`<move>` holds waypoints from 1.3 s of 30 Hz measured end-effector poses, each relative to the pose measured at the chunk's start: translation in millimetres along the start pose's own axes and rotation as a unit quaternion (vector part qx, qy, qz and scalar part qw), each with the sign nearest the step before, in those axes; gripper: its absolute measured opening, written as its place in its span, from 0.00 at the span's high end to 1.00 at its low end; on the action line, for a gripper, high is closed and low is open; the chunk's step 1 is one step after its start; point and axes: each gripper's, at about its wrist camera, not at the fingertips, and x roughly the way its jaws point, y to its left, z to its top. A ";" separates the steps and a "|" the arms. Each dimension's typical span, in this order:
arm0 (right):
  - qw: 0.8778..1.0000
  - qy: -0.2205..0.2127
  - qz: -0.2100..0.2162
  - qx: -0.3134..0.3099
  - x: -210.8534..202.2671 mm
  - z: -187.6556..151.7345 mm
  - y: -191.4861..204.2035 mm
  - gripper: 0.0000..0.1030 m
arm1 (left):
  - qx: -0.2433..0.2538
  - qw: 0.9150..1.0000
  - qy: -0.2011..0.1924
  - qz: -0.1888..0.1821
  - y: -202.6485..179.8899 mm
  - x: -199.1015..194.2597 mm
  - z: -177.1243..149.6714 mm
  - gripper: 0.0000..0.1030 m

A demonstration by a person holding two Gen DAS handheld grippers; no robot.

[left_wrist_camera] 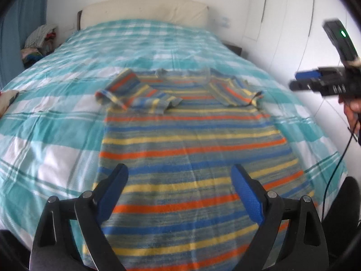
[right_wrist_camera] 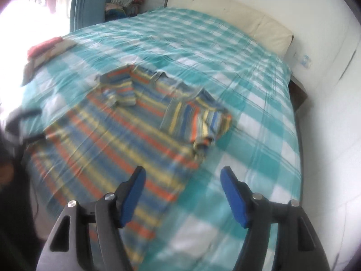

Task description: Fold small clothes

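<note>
A striped shirt (left_wrist_camera: 191, 140) in blue, yellow, orange and grey lies flat on the bed, both sleeves folded in over its chest. It also shows in the right wrist view (right_wrist_camera: 117, 131). My left gripper (left_wrist_camera: 180, 176) is open and empty above the shirt's lower part. My right gripper (right_wrist_camera: 182, 180) is open and empty above the shirt's right edge; it shows from the side in the left wrist view (left_wrist_camera: 295, 81), up off the bed at the right. The left gripper (right_wrist_camera: 22, 124) is a dark blur at the left edge of the right wrist view.
The bed has a teal and white checked cover (left_wrist_camera: 56, 122) and a cream headboard (left_wrist_camera: 144, 9). A stack of folded clothes (right_wrist_camera: 47, 47) lies at the bed's far left. A heap of clothes (left_wrist_camera: 40, 38) sits beside the bed by a blue curtain. White wardrobe doors (left_wrist_camera: 282, 22) stand at the right.
</note>
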 end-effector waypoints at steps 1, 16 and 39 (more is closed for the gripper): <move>1.000 0.004 0.019 0.014 24.1 13.3 -3.5 0.34 | 0.001 1.000 0.004 -0.003 -0.2 5.0 -5.8 0.09; 0.971 0.023 0.054 0.233 166.7 37.4 -84.4 0.96 | 0.012 0.999 0.031 0.011 -2.3 17.3 -21.2 0.09; 0.847 -0.029 0.017 0.531 89.2 -185.9 -284.9 0.98 | 0.001 0.999 0.050 0.000 -6.1 32.9 -30.4 0.09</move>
